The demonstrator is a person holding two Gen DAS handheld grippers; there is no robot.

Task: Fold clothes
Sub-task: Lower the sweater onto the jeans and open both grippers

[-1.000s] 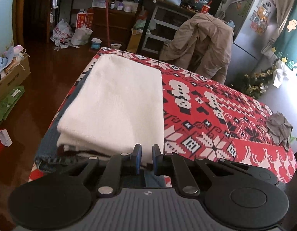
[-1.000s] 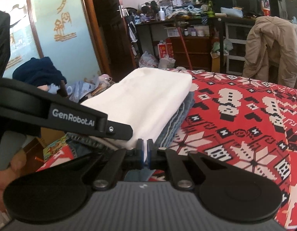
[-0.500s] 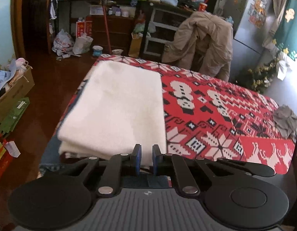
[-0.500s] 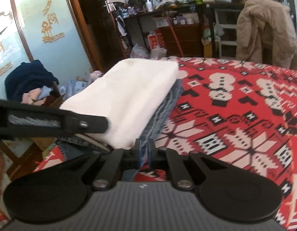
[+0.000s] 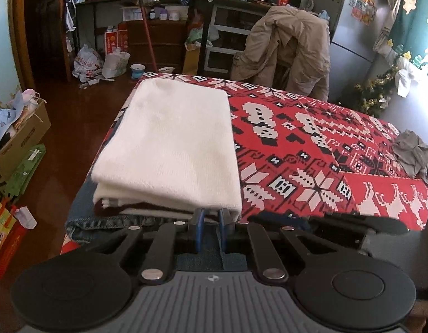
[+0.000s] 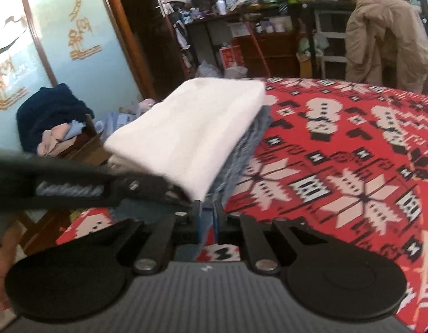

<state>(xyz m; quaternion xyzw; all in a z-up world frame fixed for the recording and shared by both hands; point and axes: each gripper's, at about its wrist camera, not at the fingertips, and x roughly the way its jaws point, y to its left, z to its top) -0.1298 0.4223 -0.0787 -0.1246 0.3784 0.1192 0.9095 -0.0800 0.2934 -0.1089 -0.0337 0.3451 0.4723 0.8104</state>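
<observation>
The folded stack (image 5: 169, 149) rests at the table's (image 5: 325, 149) left corner. Denim at its base (image 5: 97, 222) appears pinched by both the left tool (image 5: 211, 219) and right tool (image 6: 207, 216); squaring or shifting it seems next.

Folded white garment (image 5: 172, 144) atop jeans (image 5: 83, 219), seemingly

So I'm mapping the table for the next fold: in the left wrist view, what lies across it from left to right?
Denim edge of the bottom garment → folded white cloth on top of the stack → bare red patterned tablecloth → crumpled grey garment at the far right edge.
</observation>
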